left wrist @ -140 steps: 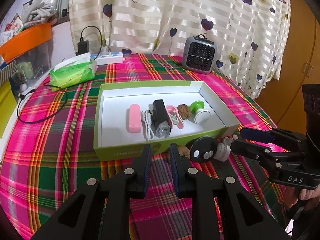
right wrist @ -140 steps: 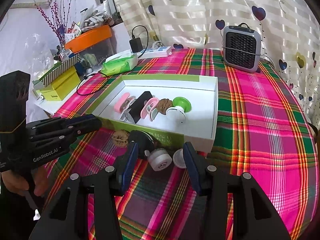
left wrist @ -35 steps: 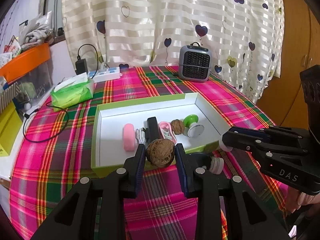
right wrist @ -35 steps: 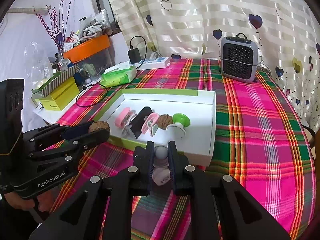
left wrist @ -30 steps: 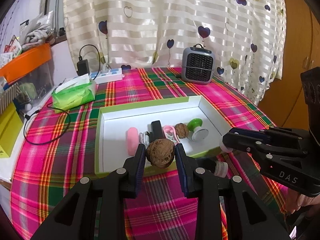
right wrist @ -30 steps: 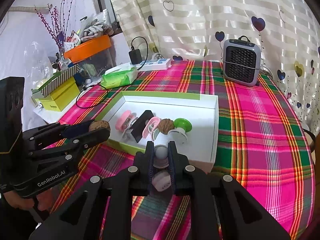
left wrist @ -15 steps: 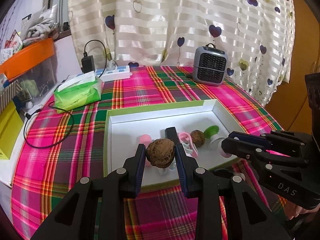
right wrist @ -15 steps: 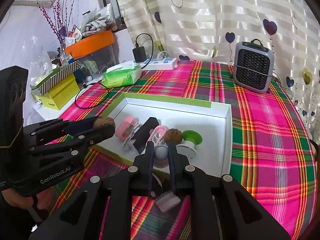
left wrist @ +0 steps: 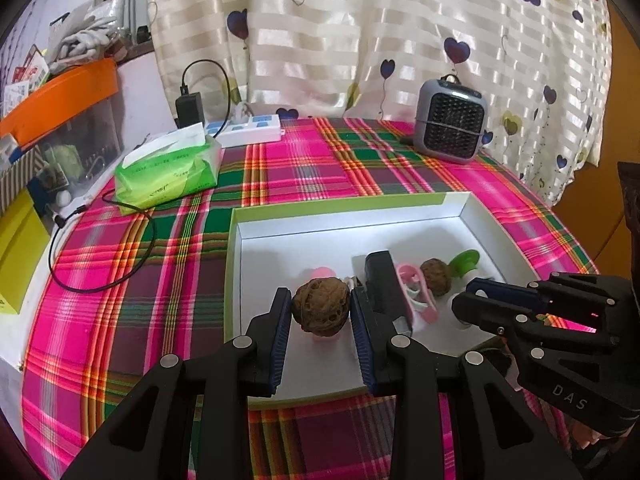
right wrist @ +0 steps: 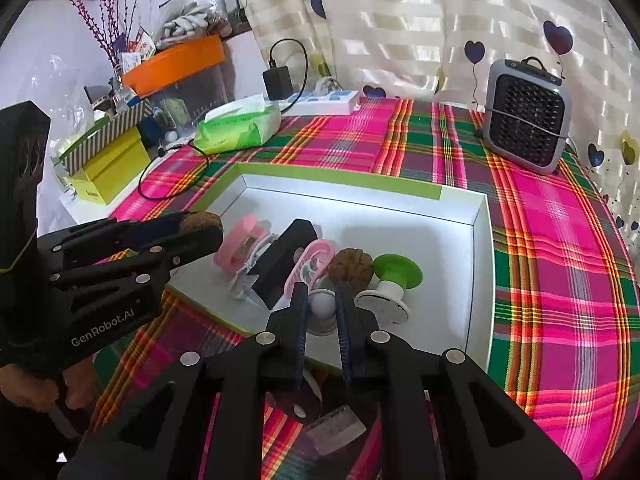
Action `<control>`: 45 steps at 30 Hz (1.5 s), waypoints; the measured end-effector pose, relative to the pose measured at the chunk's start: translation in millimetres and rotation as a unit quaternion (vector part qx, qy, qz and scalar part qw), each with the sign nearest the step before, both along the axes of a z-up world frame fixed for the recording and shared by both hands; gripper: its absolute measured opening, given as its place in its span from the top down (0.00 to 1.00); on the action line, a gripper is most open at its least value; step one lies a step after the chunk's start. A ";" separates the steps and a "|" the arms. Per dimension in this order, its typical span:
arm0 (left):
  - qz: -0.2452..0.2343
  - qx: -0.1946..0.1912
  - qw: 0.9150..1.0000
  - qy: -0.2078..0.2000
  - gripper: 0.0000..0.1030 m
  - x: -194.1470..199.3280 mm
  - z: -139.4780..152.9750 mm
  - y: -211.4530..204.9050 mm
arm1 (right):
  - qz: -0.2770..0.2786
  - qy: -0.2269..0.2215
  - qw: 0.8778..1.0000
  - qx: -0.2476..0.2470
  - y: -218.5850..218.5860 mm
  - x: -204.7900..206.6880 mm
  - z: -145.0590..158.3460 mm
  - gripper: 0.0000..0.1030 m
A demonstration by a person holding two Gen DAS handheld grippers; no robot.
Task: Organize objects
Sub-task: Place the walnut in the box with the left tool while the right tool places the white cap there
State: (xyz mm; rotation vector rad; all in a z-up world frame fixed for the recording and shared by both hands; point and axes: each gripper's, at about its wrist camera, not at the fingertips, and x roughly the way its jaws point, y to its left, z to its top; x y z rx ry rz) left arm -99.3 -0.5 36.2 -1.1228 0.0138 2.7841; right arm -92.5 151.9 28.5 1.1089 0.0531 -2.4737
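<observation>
Left wrist view showed the left gripper (left wrist: pixel 320 312) clamping a walnut (left wrist: pixel 320 311) above the green-edged box (left wrist: pixel 468 210), where seconds earlier it hung closed and empty outside; the right gripper (right wrist: pixel 323 308) pinched a small white knob (right wrist: pixel 322 306). Best to lower each into bare floor before releasing.

Tablecloth (left wrist: pixel 304 176): we see pink, green and orange plaid over the whole table.
Curtain (left wrist: pixel 360 36): cream stripes with heart shapes, hanging behind the table.
Small grey heater (left wrist: pixel 450 122): upright at the far edge, grille facing us.
Green tissue pack (left wrist: pixel 170 170): far left on the cloth, a white sheet poking out.
White power strip (left wrist: pixel 250 133): just beyond the tissue pack, a black charger (left wrist: pixel 188 109) plugged in near it.
Black cable (left wrist: pixel 100 256): we find it looping over the cloth's left side.
Orange lid (right wrist: pixel 176 62): on a clear bin off the table.
Yellow box (right wrist: pixel 110 170): beside the table's left edge.
</observation>
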 end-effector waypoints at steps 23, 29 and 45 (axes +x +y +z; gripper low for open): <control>-0.028 0.023 0.999 -0.013 0.72 -1.6 -5.1 8.3 | -0.004 -0.001 1.000 0.019 -0.5 -3.7 -3.4 0.66; -0.026 0.033 0.999 -0.015 0.72 -1.0 -4.5 5.9 | -0.011 0.003 1.000 0.015 2.9 -2.7 -0.8 0.66; -0.042 0.050 0.998 0.000 0.72 33.6 10.8 11.8 | -0.021 0.033 0.999 0.014 10.7 31.4 21.0 0.66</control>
